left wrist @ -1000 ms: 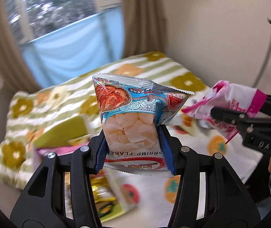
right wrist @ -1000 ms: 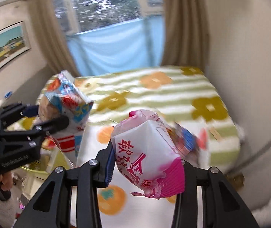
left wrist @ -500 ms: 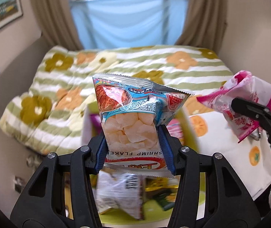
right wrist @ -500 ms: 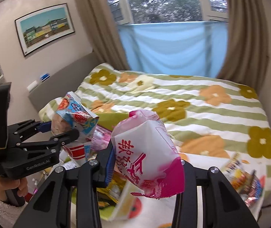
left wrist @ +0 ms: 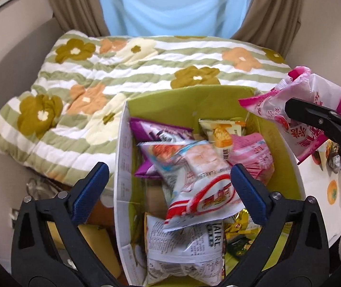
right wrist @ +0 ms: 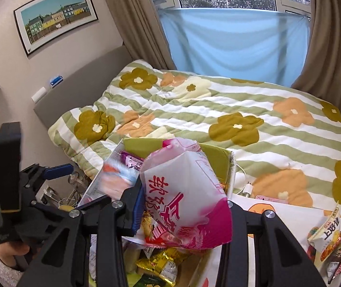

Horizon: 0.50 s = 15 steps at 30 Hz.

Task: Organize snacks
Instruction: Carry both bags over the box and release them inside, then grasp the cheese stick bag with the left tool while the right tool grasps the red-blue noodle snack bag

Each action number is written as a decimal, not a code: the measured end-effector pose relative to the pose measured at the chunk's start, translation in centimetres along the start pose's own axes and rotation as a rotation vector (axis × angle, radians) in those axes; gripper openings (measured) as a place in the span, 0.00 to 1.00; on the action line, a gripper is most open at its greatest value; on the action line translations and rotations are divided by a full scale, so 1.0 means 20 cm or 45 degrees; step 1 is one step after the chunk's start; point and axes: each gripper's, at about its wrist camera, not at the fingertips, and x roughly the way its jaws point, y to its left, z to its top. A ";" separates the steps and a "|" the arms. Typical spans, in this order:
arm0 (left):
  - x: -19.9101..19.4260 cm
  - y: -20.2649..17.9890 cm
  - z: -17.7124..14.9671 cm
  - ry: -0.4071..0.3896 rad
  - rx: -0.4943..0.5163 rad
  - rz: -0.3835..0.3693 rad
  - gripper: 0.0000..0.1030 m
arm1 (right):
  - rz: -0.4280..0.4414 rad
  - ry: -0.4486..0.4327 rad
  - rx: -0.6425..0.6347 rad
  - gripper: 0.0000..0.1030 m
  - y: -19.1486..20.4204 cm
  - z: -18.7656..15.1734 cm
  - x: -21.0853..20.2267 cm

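Observation:
A green-lined box (left wrist: 218, 100) full of snack bags sits beside the bed. My left gripper (left wrist: 168, 179) is open above it. The shrimp flakes bag (left wrist: 194, 174) is blurred between the fingers, loose over the other snacks. My right gripper (right wrist: 184, 205) is shut on a pink and white bag (right wrist: 184, 191), held over the box's right side; it also shows in the left wrist view (left wrist: 306, 114). The left gripper (right wrist: 51, 181) appears at the left of the right wrist view.
A bed with a green-striped flower quilt (right wrist: 218, 110) lies behind the box. More snack packets (right wrist: 330, 239) lie on a white cloth with orange fruit prints (left wrist: 330, 186) to the right. A phone and charger (right wrist: 266, 197) rest at the bed's edge.
My left gripper has opened and let go of the shrimp flakes bag, which drops into the box. Both grippers have swung left and tilted down over the box. The right still holds the pink bag.

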 end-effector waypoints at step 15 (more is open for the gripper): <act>-0.05 0.04 0.01 -0.029 -0.095 0.024 0.98 | 0.049 0.085 0.065 0.39 -0.07 0.10 0.26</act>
